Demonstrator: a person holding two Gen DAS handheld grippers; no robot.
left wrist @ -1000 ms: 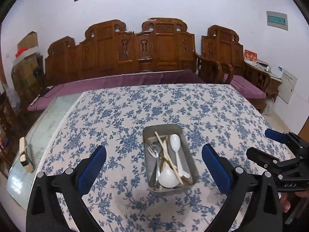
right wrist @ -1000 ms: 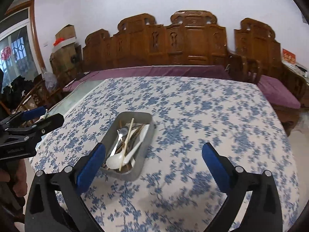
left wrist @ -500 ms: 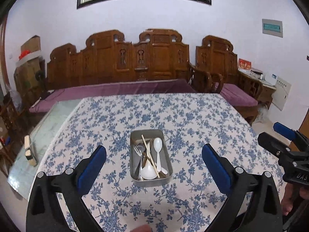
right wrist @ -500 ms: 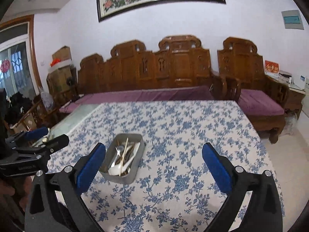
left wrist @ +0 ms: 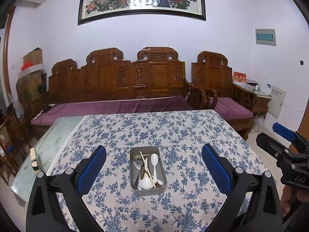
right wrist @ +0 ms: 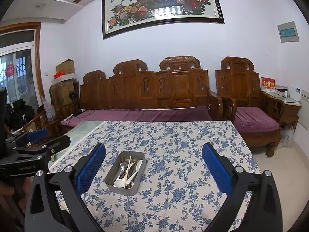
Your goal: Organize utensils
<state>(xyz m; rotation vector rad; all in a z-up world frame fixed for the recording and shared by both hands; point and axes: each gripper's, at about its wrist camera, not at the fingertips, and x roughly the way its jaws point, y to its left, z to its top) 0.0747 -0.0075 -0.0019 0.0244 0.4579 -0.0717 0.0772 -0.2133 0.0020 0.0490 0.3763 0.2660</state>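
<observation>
Floral tablecloth [left wrist: 173,131] bears utensil tray [left wrist: 147,190]; left tongs [left wrist: 153,171], right tongs [right wrist: 153,171] spread, empty.

Matt metal tray [left wrist: 147,190], glossy white plastic spoons [left wrist: 154,161], floral cloth [left wrist: 173,135], carved polished wood bench [left wrist: 135,77].

A rectangular metal tray [left wrist: 148,190] sits on the blue-flowered tablecloth [left wrist: 173,135], near the table's near edge. Heaped inside lie two white plastic spoons [left wrist: 154,161], a metal fork [left wrist: 137,164] and pale wooden chopsticks [left wrist: 147,169] crossing diagonally over them.
</observation>
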